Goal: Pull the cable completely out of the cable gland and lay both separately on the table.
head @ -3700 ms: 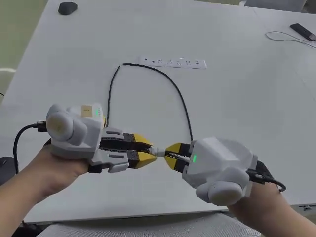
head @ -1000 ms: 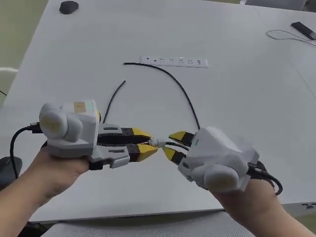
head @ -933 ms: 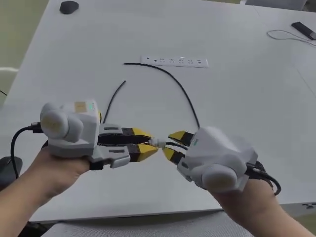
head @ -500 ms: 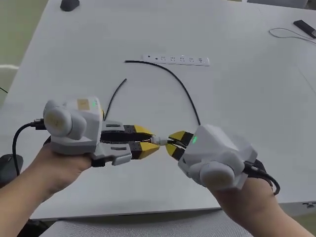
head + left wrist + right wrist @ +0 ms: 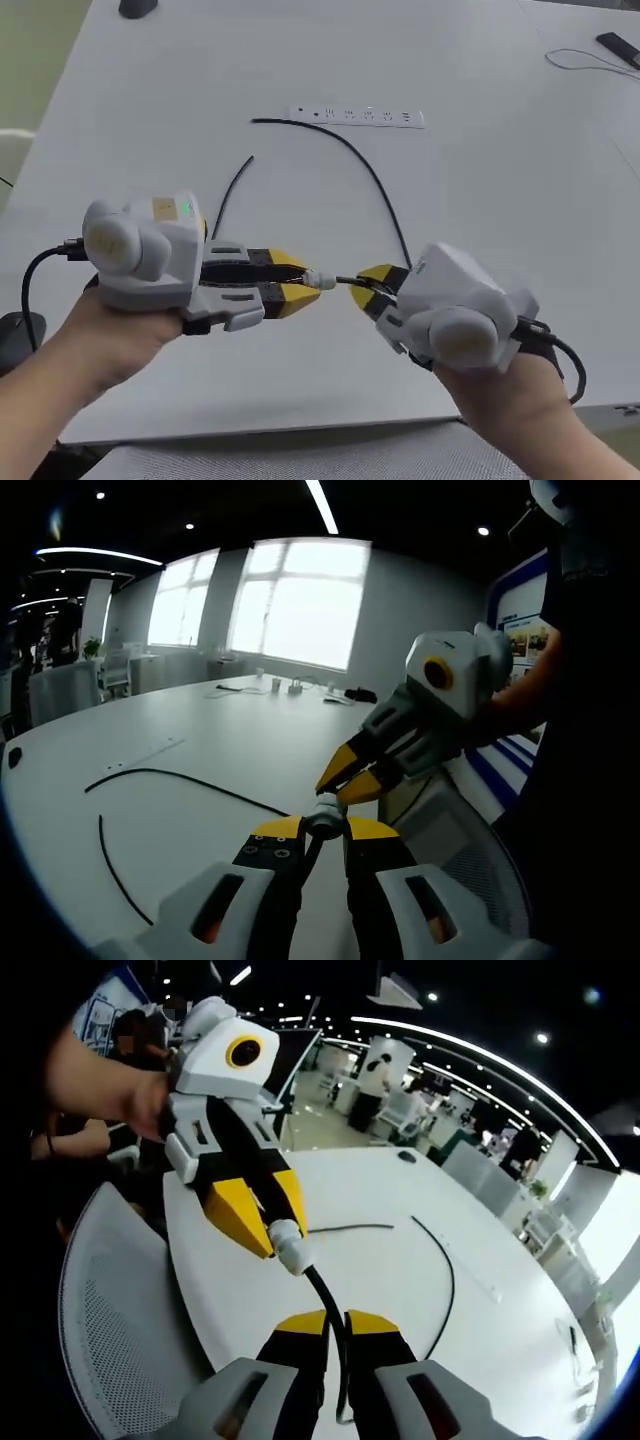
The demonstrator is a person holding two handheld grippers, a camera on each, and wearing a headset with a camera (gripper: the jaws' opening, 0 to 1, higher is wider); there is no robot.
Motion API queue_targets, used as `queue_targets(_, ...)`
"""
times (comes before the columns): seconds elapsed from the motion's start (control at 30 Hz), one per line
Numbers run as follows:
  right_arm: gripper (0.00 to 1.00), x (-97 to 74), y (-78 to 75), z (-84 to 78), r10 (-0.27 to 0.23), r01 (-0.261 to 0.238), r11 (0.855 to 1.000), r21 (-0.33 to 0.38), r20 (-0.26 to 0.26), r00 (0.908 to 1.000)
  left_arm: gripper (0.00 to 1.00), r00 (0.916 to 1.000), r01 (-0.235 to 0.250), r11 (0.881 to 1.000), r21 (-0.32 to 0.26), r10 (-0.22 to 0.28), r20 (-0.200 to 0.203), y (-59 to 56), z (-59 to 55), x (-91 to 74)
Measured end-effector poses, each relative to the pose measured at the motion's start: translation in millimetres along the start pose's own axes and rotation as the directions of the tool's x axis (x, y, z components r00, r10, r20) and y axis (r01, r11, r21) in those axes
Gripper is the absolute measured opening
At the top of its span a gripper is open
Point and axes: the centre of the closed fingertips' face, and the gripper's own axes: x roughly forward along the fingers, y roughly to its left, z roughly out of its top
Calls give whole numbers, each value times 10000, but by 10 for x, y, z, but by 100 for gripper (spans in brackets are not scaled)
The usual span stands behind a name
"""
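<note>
A small white cable gland is held in the yellow tips of my left gripper, which is shut on it. A black cable leaves the gland to the right, where my right gripper is shut on it a short way from the gland. From there the cable arcs over the white table to the power strip. A thin free end lies left of it. In the left gripper view the gland sits between my jaws. In the right gripper view my gripper pinches the cable below the gland.
A white power strip lies at the far middle of the table. A dark mouse is at the far left corner, and a dark remote with a thin white wire at the far right. The near table edge runs just below both hands.
My right gripper has slid to the right, away from the left one, and a short stretch of black cable now shows between the gland and its jaws. Over the longer span the cable's free end has drawn closer.
</note>
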Motion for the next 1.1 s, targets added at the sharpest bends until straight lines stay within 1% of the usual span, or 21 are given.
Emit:
queue_targets(0.03, 0, -1, -13, -7, -68, 68, 10000, 29, 41, 10000, 15, 10000, -17, 10000, 0, 17, 23, 7, 4, 2)
queue_targets(0.1, 0, 8, -29, -50, -143, 143, 9998, 106, -37, 9999, 15, 10000, -30, 10000, -2, 30, 29, 15, 9, 4)
queue_targets(0.17, 0, 22, -59, -119, -199, 204, 9988, 439, -119, 9997, 15, 10000, -32, 10000, 26, 32, -11, 20, 8, 6)
queue_targets(0.27, 0, 29, -95, -185, -258, 271, 9970, 728, -189, 9995, 15, 10000, -21, 10000, -1, 21, -2, 27, 11, 2)
queue_targets(0.3, 0, 36, -100, -231, -203, 231, 9943, 1039, -277, 9994, 15, 10000, -16, 10000, -17, 16, -2, 28, 10, 2)
queue_targets(0.4, 0, 42, -170, -343, -374, 443, 9872, 1533, -474, 9982, 15, 10000, -13, 10000, -21, 13, 2, 30, 11, 0)
queue_targets(0.43, 0, 41, -181, -378, -396, 491, 9814, 1858, -546, 9977, 15, 10000, -18, 10000, -36, 18, 22, 31, 15, -1)
queue_targets(0.47, 0, 41, -202, -429, -415, 553, 9707, 2340, -633, 9971, 15, 10000, -21, 10000, -44, 21, 48, 31, 20, -1)
queue_targets(0.53, 0, 45, -229, -515, -402, 615, 9531, 2964, -775, 9962, 15, 10000, -24, 10000, -87, 25, 72, 32, 26, -3)
queue_targets(0.57, 0, 55, -228, -565, -332, 603, 9374, 3429, -841, 9959, 15, 10000, -28, 10000, -68, 28, 82, 33, 27, -4)
queue_targets(0.6, 0, 60, -231, -602, -333, 639, 9300, 3619, -902, 9954, 15, 10000, -29, 10000, -71, 29, 76, 32, 26, -4)
queue_targets(0.63, 0, 66, -235, -639, -343, 684, 9277, 3670, -984, 9946, 15, 10000, -17, 10000, -68, 17, 58, 25, 22, -3)
queue_targets(0.7, 0, 79, -212, -728, -230, 736, 8894, 4511, -1166, 9929, 15, 10000, 15, 10000, -27, -15, 10, 9, 10, 2)
queue_targets(0.73, 0, 87, -213, -770, -202, 771, 8801, 4685, -1253, 9919, 15, 10000, 26, 10000, -31, -26, -21, 4, 0, 6)
queue_targets(0.77, 0, 89, -217, -779, -208, 781, 8800, 4686, -1263, 9918, 15, 10000, 32, 10000, -33, -33, -56, -1, -11, 11)
queue_targets(0.83, 0, 90, -207, -779, -239, 792, 8863, 4563, -1258, 9918, 15, 9999, 27, 10000, -24, -27, -168, -10, -43, 26)
queue_targets(0.87, 0, 91, -188, -781, -214, 776, 8923, 4447, -1301, 9913, 15, 9998, 17, 10000, -20, -18, -180, -9, -46, 26)
queue_targets(0.93, 1, 91, -164, -787, -156, 711, 8973, 4356, -1298, 9914, 15, 9998, -5, 10000, -66, 4, -194, -3, -52, 24)
queue_targets(1.0, 1, 81, -168, -773, -222, 710, 9085, 4118, -1222, 9923, 15, 9997, -47, 10000, -43, 46, -230, 11, -55, 16)
queue_targets(1.1, 2, 65, -170, -754, -256, 699, 9088, 4112, -1123, 9933, 15, 9997, -110, 9999, -75, 109, -221, 33, -51, -4)
